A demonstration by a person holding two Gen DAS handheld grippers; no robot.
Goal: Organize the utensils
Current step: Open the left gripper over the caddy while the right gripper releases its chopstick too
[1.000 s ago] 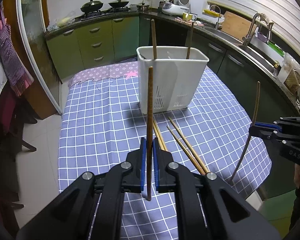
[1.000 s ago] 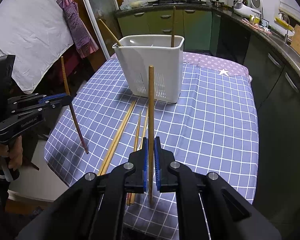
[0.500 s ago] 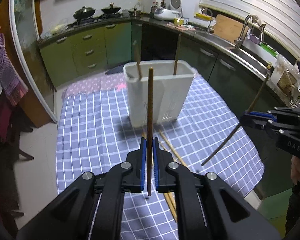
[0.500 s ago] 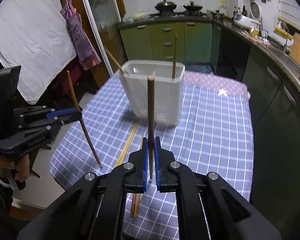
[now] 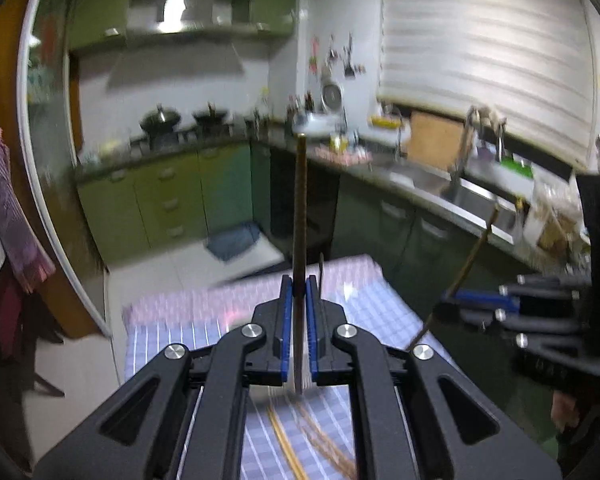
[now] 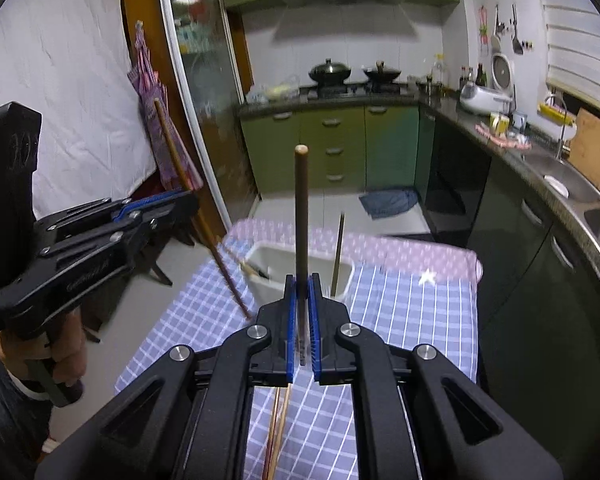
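Each of our hand-held grippers is clamped on one dark chopstick, above the checked tabletop (image 6: pixel 400 320).

Our left hand-held gripper (image 5: pixel 299 322) pinches its chopstick (image 5: pixel 300 216) upright between the blue pads; our right hand-held gripper (image 6: pixel 301 320) grips its own chopstick (image 6: pixel 301 224) the same way. Just ahead of the right one stands the white utensil holder (image 6: pixel 268 284), sticks already inside; loose chopsticks (image 6: pixel 278 424) lie on the cloth beneath it.

left wrist: above table (image 5: pixel 172 332), faces kitchen | right wrist: same | shared: stove (image 6: pixel 352 88)
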